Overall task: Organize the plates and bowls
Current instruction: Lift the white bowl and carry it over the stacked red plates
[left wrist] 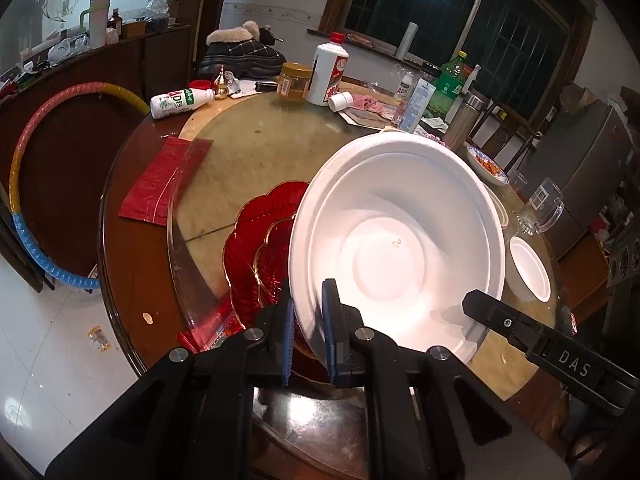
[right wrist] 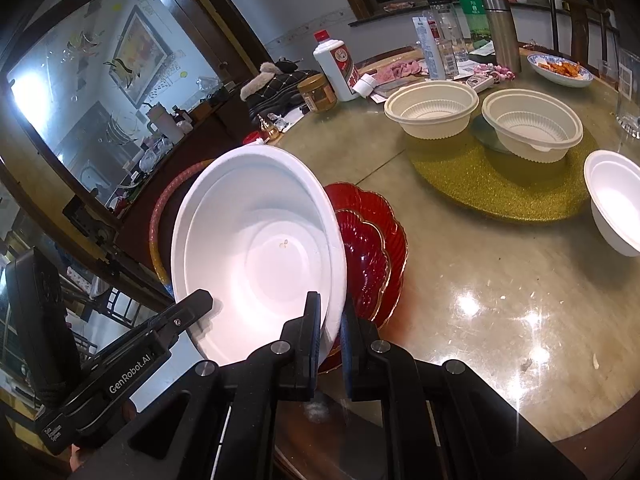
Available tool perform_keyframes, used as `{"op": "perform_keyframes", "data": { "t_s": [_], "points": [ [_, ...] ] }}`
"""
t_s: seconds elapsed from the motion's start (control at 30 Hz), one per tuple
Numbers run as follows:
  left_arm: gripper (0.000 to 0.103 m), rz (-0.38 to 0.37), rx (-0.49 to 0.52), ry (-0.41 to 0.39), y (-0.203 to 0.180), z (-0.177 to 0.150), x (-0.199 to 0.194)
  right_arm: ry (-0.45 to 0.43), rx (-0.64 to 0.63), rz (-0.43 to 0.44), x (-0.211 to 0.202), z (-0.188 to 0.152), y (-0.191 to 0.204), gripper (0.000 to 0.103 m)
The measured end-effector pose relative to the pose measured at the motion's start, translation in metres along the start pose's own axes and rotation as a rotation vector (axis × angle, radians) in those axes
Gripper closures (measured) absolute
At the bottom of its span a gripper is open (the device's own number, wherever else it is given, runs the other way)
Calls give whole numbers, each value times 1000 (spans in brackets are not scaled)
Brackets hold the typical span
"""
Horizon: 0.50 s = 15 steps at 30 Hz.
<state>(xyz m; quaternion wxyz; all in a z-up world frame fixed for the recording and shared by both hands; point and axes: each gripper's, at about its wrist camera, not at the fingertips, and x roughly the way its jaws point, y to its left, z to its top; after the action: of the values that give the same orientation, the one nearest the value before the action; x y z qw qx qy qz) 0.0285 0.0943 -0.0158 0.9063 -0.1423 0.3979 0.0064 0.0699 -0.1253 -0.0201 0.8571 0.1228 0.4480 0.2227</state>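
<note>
White foam, thin and glossy: the large bowl (left wrist: 396, 240) is pinched by its rim from both sides, the left claw (left wrist: 307, 336) clenched on one edge and the right claw (right wrist: 331, 344) clenched on the opposite edge. It hangs tilted between them, its hollow facing the cameras, a small speck near its base. Two grips likely keep so light and wide a bowl from flexing or swinging while it is carried. Just beyond and below the claws, two red scalloped plates (right wrist: 372, 248), gold-edged, lie nested on the bench (right wrist: 500, 280). Farther off past the right claw stand two cream ribbed bowls (right wrist: 434, 108) and a smaller white bowl (right wrist: 616, 204), probably the stacking targets.
</note>
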Motion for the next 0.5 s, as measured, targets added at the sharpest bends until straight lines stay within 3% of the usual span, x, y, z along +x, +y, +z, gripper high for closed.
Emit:
{"op": "perform_keyframes", "data": {
  "t_s": [0.5],
  "points": [
    [93, 14, 2, 48, 1, 9, 20, 33, 7, 13, 19, 11, -8, 94]
  ]
}}
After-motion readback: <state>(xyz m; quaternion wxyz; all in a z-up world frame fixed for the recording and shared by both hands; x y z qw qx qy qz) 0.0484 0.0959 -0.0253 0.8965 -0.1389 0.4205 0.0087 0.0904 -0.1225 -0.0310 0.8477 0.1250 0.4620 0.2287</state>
